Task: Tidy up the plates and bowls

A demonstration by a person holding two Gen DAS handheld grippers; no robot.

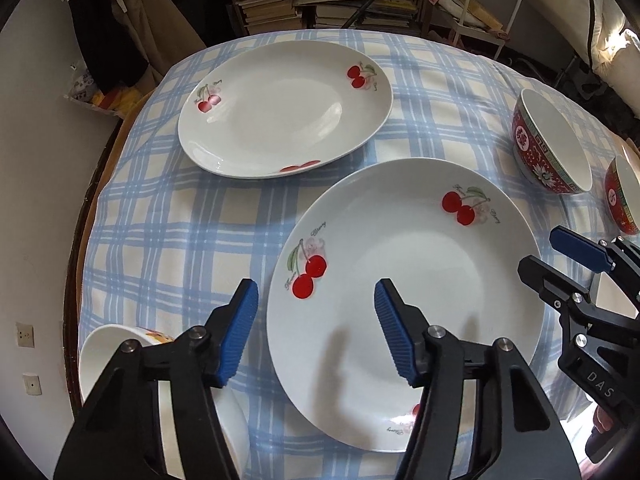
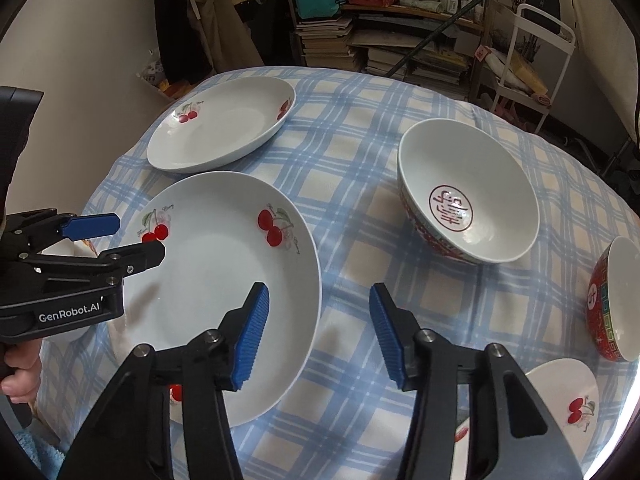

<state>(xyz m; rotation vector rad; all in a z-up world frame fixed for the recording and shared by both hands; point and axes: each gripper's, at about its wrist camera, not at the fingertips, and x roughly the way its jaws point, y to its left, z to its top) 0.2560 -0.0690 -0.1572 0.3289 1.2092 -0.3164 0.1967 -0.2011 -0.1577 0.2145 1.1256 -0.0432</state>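
- On the blue-checked tablecloth (image 2: pixel 352 208), the near cherry plate (image 2: pixel 216 280) serves as the landmark; it lies flat, white with red cherry prints on its rim.
- Beyond that plate, toward the bookshelf (image 2: pixel 384 40), sits the far cherry plate (image 1: pixel 284 108), close to it but not touching.
- Right of the near plate, well apart from it, stands the large red-patterned bowl (image 2: pixel 468 196), upright, with a red character printed inside.
- Further right again, at the cloth's edge, the second red bowl (image 2: pixel 612 300) appears tipped on its side in the fisheye view.
- Nearer the camera than that bowl, a small cherry dish (image 2: pixel 568 396) shows behind the right gripper's finger.
- Left of the near plate, a white bowl (image 1: pixel 116 344) with an orange print is partly hidden behind the left gripper's finger.
- The left gripper (image 1: pixel 316 328) hovers over the near plate's left rim, jaws spread wide and holding nothing.
- The right gripper (image 2: pixel 318 334) hovers over the near plate's right rim, jaws likewise spread and empty.
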